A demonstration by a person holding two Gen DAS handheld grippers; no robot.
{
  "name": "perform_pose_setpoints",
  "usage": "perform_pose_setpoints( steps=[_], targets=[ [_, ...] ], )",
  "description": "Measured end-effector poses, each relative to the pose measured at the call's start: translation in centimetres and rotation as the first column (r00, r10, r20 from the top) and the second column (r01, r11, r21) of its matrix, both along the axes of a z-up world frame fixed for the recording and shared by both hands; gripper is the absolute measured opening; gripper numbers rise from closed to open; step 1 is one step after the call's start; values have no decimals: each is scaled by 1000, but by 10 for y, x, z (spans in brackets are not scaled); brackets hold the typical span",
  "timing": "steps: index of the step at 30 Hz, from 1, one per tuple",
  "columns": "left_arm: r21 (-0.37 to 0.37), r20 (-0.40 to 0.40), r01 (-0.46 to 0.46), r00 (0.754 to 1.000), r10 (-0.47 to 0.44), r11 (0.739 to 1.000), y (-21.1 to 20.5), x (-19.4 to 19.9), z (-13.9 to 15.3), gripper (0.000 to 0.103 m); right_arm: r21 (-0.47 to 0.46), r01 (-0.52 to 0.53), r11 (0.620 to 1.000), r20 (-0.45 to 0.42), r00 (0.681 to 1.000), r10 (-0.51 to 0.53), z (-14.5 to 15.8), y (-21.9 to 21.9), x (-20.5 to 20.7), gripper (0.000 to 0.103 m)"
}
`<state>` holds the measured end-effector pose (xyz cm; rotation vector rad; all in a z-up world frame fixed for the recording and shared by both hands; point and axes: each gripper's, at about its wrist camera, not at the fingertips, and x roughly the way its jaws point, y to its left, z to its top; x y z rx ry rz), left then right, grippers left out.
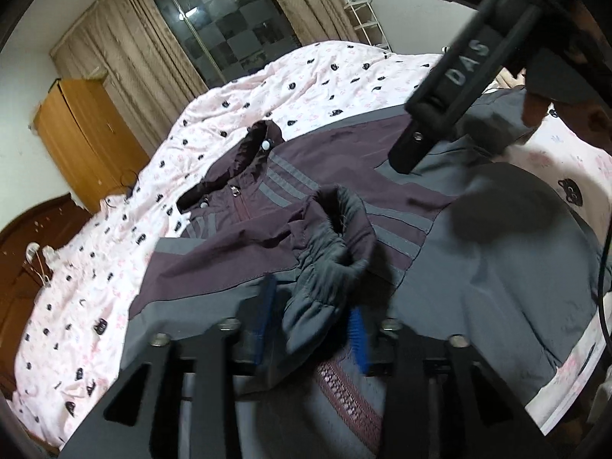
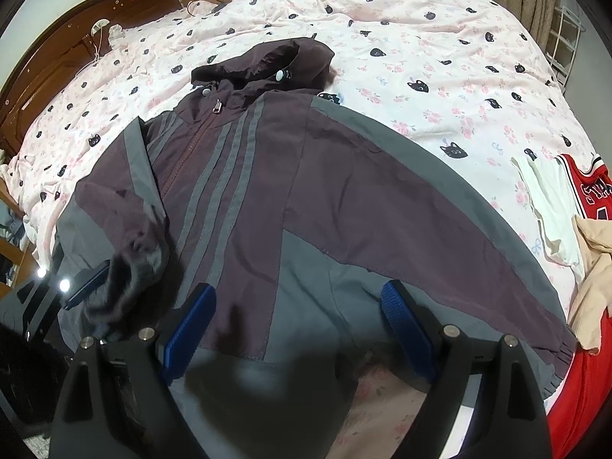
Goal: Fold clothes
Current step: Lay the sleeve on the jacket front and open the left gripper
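A maroon and grey hooded jacket (image 2: 306,191) lies front-up and zipped on the bed, hood (image 2: 267,61) pointing away. One sleeve is folded in over the chest. Its gathered cuff (image 1: 325,260) sits between the blue pads (image 1: 266,302) of my left gripper (image 1: 311,306), which is shut on it. In the right wrist view the same cuff (image 2: 130,279) and left gripper (image 2: 90,283) show at the lower left. My right gripper (image 2: 296,290) hangs open over the jacket's grey lower front, gripping nothing. Its black body (image 1: 451,76) crosses the left wrist view's upper right.
A pink cat-print quilt (image 2: 420,57) covers the bed. On the right edge lie a red jersey (image 2: 585,229), a white garment (image 2: 550,199) and a beige one (image 2: 593,287). There is a wooden headboard (image 2: 57,49), a wardrobe (image 1: 84,134), a white rack (image 1: 367,19) and a hanger (image 1: 38,264).
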<state>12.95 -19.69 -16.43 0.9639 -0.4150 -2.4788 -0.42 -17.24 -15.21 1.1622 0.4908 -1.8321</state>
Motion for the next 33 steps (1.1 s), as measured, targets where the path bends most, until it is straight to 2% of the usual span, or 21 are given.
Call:
perform_pose_setpoints(
  steps=[1, 2, 4, 11, 12, 14, 16, 18, 24, 28, 33],
  targets=[
    [-12, -1, 4, 1000, -4, 1000, 2, 2, 0, 51, -4, 1, 1000, 3, 1000, -1, 1, 0, 0, 89],
    [-23, -2, 8, 1000, -8, 1000, 4, 3, 0, 55, -7, 3, 1000, 7, 1000, -3, 1, 0, -1, 89],
    [-45, -5, 15, 1000, -16, 999, 8, 6, 1, 56, -15, 5, 1000, 14, 1000, -4, 2, 0, -1, 89],
    [-36, -50, 54, 997, -55, 998, 13, 28, 14, 61, -85, -32, 996, 37, 999, 35, 12, 1, 9, 89],
    [-35, -57, 51, 997, -53, 998, 12, 31, 16, 61, -103, -45, 994, 41, 998, 49, 15, 1, 12, 88],
    [-36, -67, 33, 997, -35, 999, 4, 40, 20, 63, -140, -87, 986, 67, 993, 97, 18, 0, 20, 77],
    [-56, -72, 4, 997, -8, 998, -6, 46, 23, 64, -187, -135, 973, 120, 980, 159, 20, -2, 30, 73],
    [-66, -76, -26, 997, 21, 998, -19, 52, 26, 64, -205, -169, 964, 133, 971, 199, 21, -5, 42, 70],
    [-91, -92, -144, 987, 135, 985, -74, 64, 41, 65, -208, -263, 942, 173, 938, 300, 12, -19, 75, 43],
    [-95, -94, -206, 976, 197, 974, -113, 65, 50, 65, -214, -276, 937, 178, 932, 315, 8, -22, 86, 42],
    [-66, -62, -214, 976, 210, 975, -151, 50, 51, 67, -232, -241, 942, 194, 938, 287, 4, -22, 82, 42]
  ],
)
